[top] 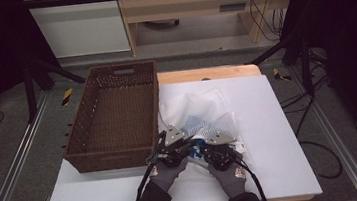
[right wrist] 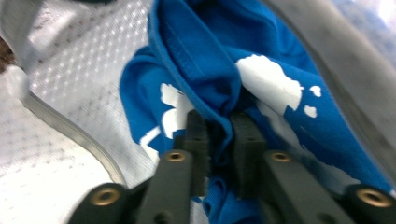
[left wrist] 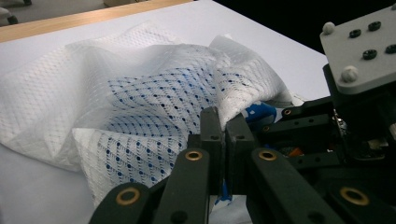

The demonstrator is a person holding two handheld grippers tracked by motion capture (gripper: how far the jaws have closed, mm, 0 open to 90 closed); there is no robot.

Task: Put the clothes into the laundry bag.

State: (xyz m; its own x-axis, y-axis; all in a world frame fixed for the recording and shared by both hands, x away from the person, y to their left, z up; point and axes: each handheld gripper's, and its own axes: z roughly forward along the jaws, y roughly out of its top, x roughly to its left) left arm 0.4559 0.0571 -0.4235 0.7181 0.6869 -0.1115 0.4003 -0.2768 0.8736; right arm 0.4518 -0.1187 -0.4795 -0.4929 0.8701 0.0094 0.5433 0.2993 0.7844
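Gloved hands are coming in over the near edge of the table (top: 284, 170), each holding a gripper close beside the other, near the middle of that edge. Seen from above, the left gripper (top: 187, 141) is sitting just off the near right corner of the basket (top: 110, 118), and the right gripper (top: 203, 150) is lying almost against it on the right.

Along the left gripper's own view, its jaws are standing pressed together on a fold of the white mesh bag (left wrist: 154, 93), pinching the netting right at its edge; blue is showing through the weave around the pinch. Beside it the grey plate of the right gripper is sitting at the right of that view.

Close in on the right gripper's view, its jaws are pinching a ridge of blue cloth (right wrist: 205, 70) with white patches on it; a narrow gap is remaining between the pads, and the fabric appears to be filling it, though that picture is blurred. White mesh is lying around the blue cloth on both sides.

Farther out, the bag is spreading in loose folds over the white table top, toward the middle. Beyond and to the left, the brown woven basket is standing along the left edge, reaching to the far left corner.
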